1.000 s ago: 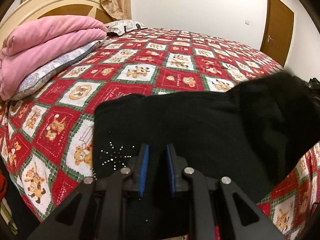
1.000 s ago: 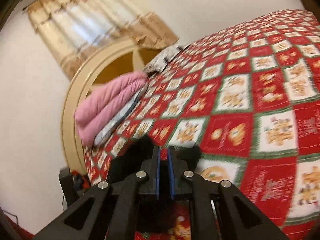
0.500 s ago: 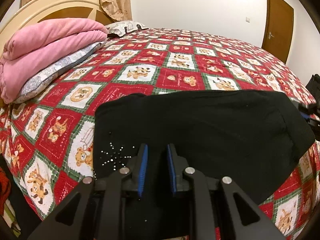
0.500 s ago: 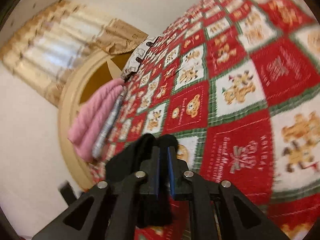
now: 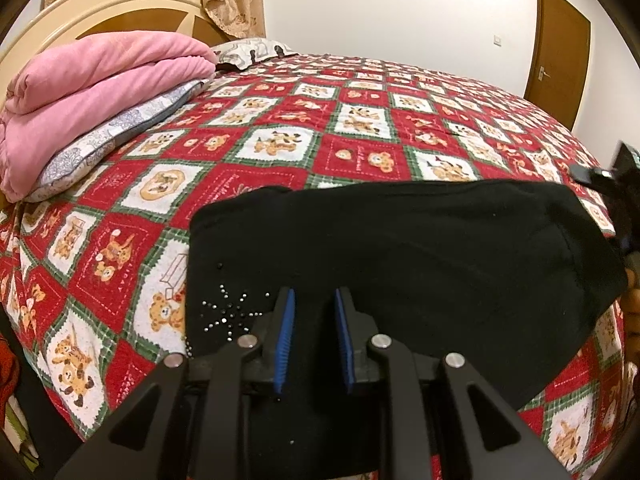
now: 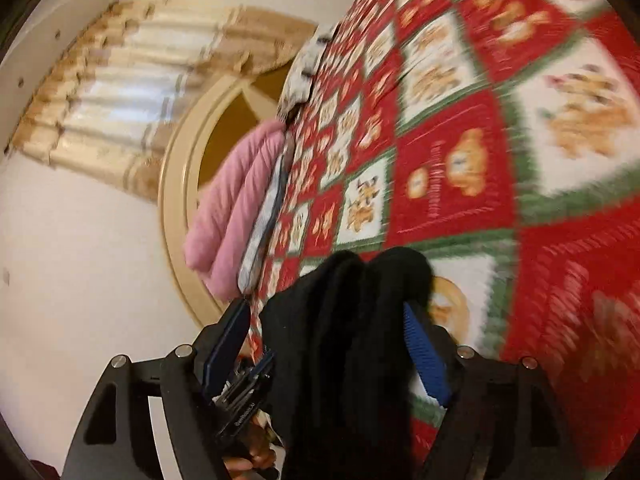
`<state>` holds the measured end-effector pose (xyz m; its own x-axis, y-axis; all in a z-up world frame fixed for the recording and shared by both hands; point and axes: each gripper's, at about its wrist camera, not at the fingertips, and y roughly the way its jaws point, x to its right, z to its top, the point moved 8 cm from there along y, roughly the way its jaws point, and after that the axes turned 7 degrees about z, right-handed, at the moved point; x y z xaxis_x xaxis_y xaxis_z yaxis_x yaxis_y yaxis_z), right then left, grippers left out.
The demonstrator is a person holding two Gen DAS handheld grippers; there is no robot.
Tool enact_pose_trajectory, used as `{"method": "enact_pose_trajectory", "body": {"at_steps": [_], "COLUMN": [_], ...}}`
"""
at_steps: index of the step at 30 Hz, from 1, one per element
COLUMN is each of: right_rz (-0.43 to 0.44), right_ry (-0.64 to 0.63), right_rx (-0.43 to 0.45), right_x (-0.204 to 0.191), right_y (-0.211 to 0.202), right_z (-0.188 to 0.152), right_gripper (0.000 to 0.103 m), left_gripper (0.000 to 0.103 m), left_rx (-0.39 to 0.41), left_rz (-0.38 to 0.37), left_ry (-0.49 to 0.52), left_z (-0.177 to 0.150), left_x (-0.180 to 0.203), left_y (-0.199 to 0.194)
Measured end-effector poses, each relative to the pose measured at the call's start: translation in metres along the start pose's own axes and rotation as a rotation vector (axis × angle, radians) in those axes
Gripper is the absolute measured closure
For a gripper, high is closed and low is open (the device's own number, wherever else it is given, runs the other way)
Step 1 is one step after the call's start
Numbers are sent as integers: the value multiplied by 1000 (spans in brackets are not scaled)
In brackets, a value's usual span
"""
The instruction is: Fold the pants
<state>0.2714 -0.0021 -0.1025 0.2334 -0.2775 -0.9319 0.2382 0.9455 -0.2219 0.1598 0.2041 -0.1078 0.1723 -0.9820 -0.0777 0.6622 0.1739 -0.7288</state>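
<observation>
A: Left wrist view first, go.
B: Black pants (image 5: 400, 248) lie folded on the bed's red teddy-bear quilt (image 5: 280, 120), near the front edge. A rhinestone star shows on the cloth at the left. The left gripper (image 5: 314, 300) sits low over the pants, jaws nearly together with black cloth pinched between the blue pads (image 5: 285, 336).
A: Anything else?
B: Pink blanket (image 5: 92, 80) stacked on a grey pillow (image 5: 108, 136) by the headboard (image 5: 120, 4); brown door (image 5: 560, 48) far right. The right gripper (image 5: 612, 184) peeks in at the right edge by the pants' far end.
A: Right wrist view?
B: Blurry and tilted. The right gripper (image 6: 324, 320) has just been opening its jaws, now spread wide. A bunch of the pants (image 6: 344, 340) hangs between the pads, which don't press it; the cloth lies against the right pad (image 6: 426, 356).
A: Background?
B: Same quilt (image 6: 500, 120), pink blanket (image 6: 236, 200), headboard (image 6: 176, 184), curtain (image 6: 120, 88). Fingers (image 6: 256, 456) of a hand show at the bottom.
</observation>
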Motion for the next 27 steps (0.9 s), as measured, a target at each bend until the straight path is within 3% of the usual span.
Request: {"method": "enact_pose_trajectory", "body": {"at_steps": [2, 3, 4, 6, 9, 12, 13, 15, 17, 19, 22, 23, 27], "right_rz": [-53, -85, -170, -231, -312, -510, -518, -457, -439, -447, -519, -507, -480], "right_ry": [-52, -83, -168, -304, -543, -674, -668, -568, -448, -424, -609, -650, -677], "right_rx": [-26, -34, -55, -54, -16, -75, -76, -22, 48, 93, 199, 210, 144], "right_x": [-1, -4, -10, -28, -57, -34, -22, -8, 3, -5, -48, -62, -75], "right_y": [12, 15, 18, 16, 12, 29, 29, 15, -6, -21, -39, -39, -17], "right_z": [5, 7, 6, 4, -5, -9, -9, 5, 22, 21, 5, -4, -31], "right_gripper": [30, 62, 73, 74, 75, 71, 67, 38, 37, 38, 41, 41, 41], "left_gripper": [79, 79, 79, 79, 79, 79, 79, 79, 79, 79, 79, 79, 78], "left_rx": [-1, -2, 0, 2, 12, 18, 19, 20, 16, 15, 15, 13, -9], "left_rz": [-2, -4, -2, -5, 2, 10, 12, 7, 0, 1, 14, 19, 47], "left_ry": [-4, -6, -4, -4, 4, 14, 17, 14, 4, 0, -1, 0, 5], "left_z": [0, 0, 0, 0, -1, -1, -2, -2, -2, -2, -2, -2, -1], "left_x": [0, 0, 0, 1, 3, 3, 3, 3, 3, 2, 2, 2, 2], "left_y": [0, 1, 0, 1, 1, 1, 1, 0, 0, 0, 1, 1, 1]}}
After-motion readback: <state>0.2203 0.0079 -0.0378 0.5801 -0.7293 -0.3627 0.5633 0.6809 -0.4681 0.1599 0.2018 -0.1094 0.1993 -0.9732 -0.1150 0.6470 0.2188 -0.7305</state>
